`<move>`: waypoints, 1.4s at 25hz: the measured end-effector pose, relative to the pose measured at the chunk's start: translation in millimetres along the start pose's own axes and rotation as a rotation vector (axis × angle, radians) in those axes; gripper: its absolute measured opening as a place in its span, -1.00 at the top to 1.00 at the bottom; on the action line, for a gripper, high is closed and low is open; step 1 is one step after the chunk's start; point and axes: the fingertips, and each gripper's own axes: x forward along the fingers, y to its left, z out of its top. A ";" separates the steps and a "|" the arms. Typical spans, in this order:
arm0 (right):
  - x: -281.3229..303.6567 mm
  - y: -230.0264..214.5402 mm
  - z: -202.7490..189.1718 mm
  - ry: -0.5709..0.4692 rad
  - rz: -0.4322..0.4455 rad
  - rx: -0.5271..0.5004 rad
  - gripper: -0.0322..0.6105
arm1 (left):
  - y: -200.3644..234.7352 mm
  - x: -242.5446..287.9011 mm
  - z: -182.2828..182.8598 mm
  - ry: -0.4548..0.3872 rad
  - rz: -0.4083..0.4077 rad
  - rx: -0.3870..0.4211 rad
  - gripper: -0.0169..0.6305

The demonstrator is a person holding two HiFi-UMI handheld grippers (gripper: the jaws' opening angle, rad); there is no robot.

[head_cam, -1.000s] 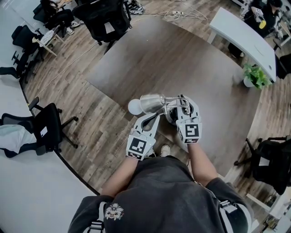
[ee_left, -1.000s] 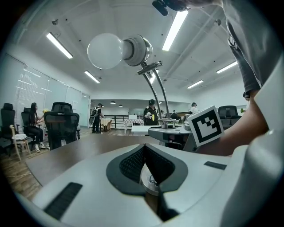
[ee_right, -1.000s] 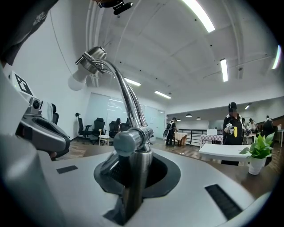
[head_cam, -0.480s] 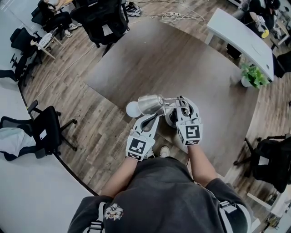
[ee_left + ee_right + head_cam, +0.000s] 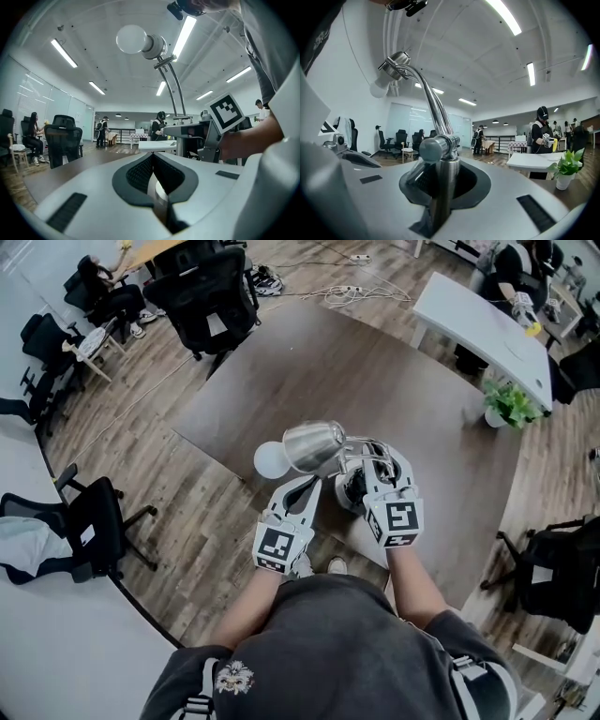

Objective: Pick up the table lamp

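Observation:
The table lamp point(image 5: 314, 446) is chrome, with a metal shade, a white bulb point(image 5: 270, 459) and a curved double stem. Both grippers hold it above the edge of the brown table point(image 5: 394, 381). My right gripper point(image 5: 367, 474) is shut on the lamp's upright post point(image 5: 440, 187), just below its round joint knob. My left gripper point(image 5: 307, 486) sits under the shade, its jaws closed on a thin shiny metal edge point(image 5: 157, 187) that seems to be the lamp's base. In the left gripper view the bulb point(image 5: 133, 38) hangs high overhead.
A white table point(image 5: 478, 320) with a potted plant point(image 5: 511, 401) beside it stands at the far right. Black office chairs stand at the left point(image 5: 94, 521), far back point(image 5: 211, 287) and right point(image 5: 553, 577). People sit and stand at the room's edges.
Both grippers have lifted the lamp together: it now looks larger and closer in the head view. The grips on the post and base are unchanged.

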 end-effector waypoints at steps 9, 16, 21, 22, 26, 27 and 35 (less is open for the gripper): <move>-11.3 -13.0 54.5 -0.032 -0.030 0.009 0.71 | 8.3 9.1 42.3 -0.065 0.038 0.008 0.92; -14.0 -23.4 83.5 -0.040 -0.047 0.014 0.70 | 12.1 15.1 55.3 -0.069 0.040 0.000 0.92; -17.1 -23.6 81.1 -0.025 -0.060 -0.010 0.70 | 7.1 16.7 54.8 -0.064 0.018 -0.009 0.92; -17.7 -23.8 79.2 -0.020 -0.060 -0.012 0.70 | 5.4 17.2 54.7 -0.064 0.015 -0.009 0.92; -21.6 -26.1 71.2 -0.007 -0.067 0.002 0.70 | -0.6 18.1 53.1 -0.060 0.004 -0.010 0.92; -22.4 -27.0 69.9 -0.006 -0.070 0.008 0.70 | -1.6 18.2 53.6 -0.062 0.002 -0.009 0.92; -24.2 -32.3 58.0 0.005 -0.092 0.018 0.70 | -7.8 13.9 58.6 -0.092 0.005 0.007 0.92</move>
